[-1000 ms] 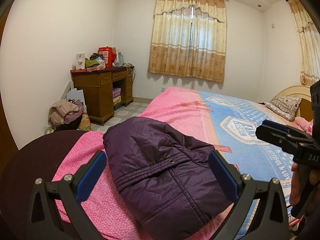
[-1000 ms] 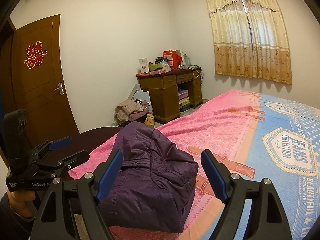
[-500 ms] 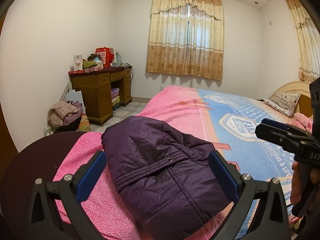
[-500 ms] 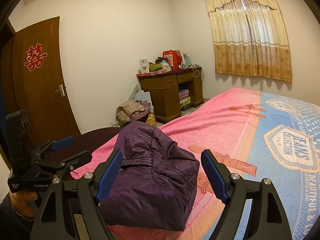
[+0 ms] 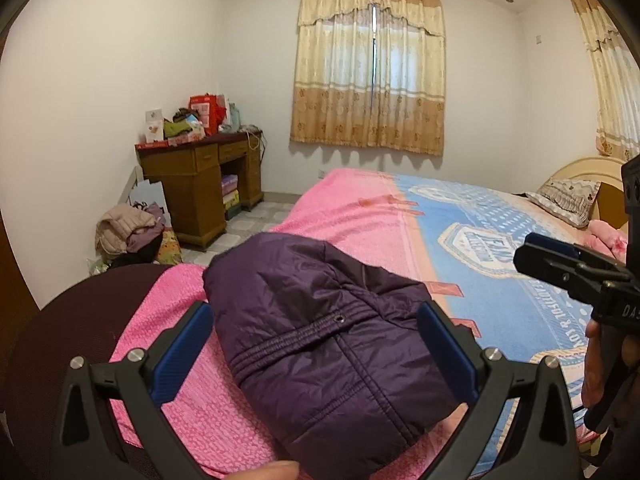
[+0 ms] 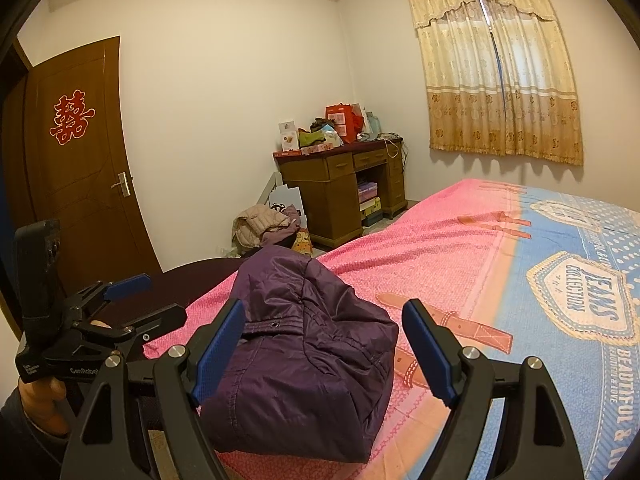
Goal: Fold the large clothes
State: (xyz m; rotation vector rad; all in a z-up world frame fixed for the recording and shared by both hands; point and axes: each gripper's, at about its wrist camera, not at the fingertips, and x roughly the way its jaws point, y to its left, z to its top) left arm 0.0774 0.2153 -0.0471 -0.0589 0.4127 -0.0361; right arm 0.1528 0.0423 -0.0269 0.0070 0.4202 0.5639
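Observation:
A dark purple padded jacket (image 5: 328,336) lies folded into a compact bundle on the near corner of the bed; it also shows in the right wrist view (image 6: 304,352). My left gripper (image 5: 316,348) is open and empty, held above and just in front of the bundle, apart from it. My right gripper (image 6: 324,352) is open and empty, hovering over the bundle from the other side. The right gripper shows at the right edge of the left wrist view (image 5: 576,276), and the left gripper at the left of the right wrist view (image 6: 132,300).
The bed has a pink and blue blanket (image 5: 460,240), with pillows (image 5: 568,200) at the headboard. A wooden desk (image 5: 200,184) with clutter stands by the wall, a clothes pile (image 5: 128,228) on the floor beside it. A brown door (image 6: 80,160) is at left.
Both grippers have drawn slightly back and up from the folded jacket, staying open. The jacket has not moved.

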